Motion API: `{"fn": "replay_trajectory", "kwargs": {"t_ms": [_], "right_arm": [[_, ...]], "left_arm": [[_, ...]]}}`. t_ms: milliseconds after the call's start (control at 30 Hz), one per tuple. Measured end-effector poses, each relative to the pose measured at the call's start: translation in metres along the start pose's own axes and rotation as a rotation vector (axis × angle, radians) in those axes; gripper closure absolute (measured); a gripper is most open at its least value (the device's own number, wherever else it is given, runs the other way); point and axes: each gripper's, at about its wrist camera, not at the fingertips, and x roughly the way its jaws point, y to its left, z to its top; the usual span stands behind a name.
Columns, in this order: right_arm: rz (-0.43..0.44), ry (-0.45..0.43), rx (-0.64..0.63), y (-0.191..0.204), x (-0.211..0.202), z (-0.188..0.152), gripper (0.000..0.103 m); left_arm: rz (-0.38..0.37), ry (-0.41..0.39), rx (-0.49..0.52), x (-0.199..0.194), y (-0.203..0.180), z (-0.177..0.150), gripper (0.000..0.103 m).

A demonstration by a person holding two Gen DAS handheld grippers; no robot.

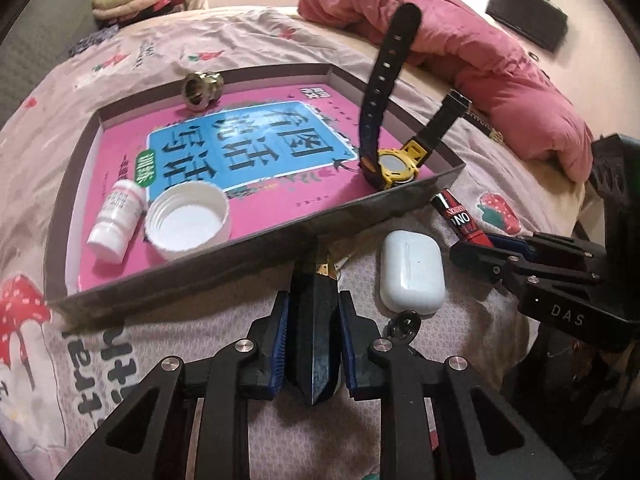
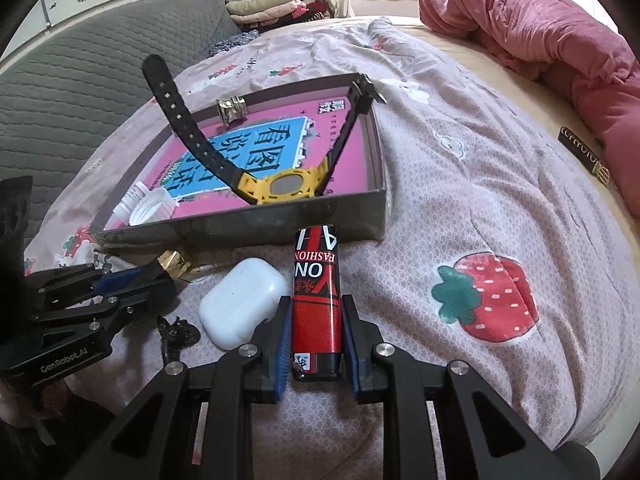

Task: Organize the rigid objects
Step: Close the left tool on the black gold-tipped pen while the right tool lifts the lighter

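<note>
On the bed, my left gripper is shut on a dark faceted stick with a gold band, just in front of the grey tray. My right gripper is shut on a red lighter, also near the tray's front wall. A white earbud case lies between the two grippers; it also shows in the right wrist view. The tray holds a yellow and black watch, a white bottle, a white cap and a brass fitting on a pink book.
A small black ring-shaped piece lies on the sheet beside the earbud case. A pink quilt is bunched at the far right of the bed. A grey cushion stands at the left. Folded clothes lie far back.
</note>
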Motion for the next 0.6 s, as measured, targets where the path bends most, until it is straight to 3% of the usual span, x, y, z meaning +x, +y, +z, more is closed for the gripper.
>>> {"fn": "replay_trajectory", "kwargs": {"t_ms": [600], "right_arm": [[0.066,-0.114,-0.035,0.016,-0.026,0.007,0.080]], "left_arm": [[0.007,-0.076,-0.074,-0.032,-0.002,-0.004,0.080]]}}
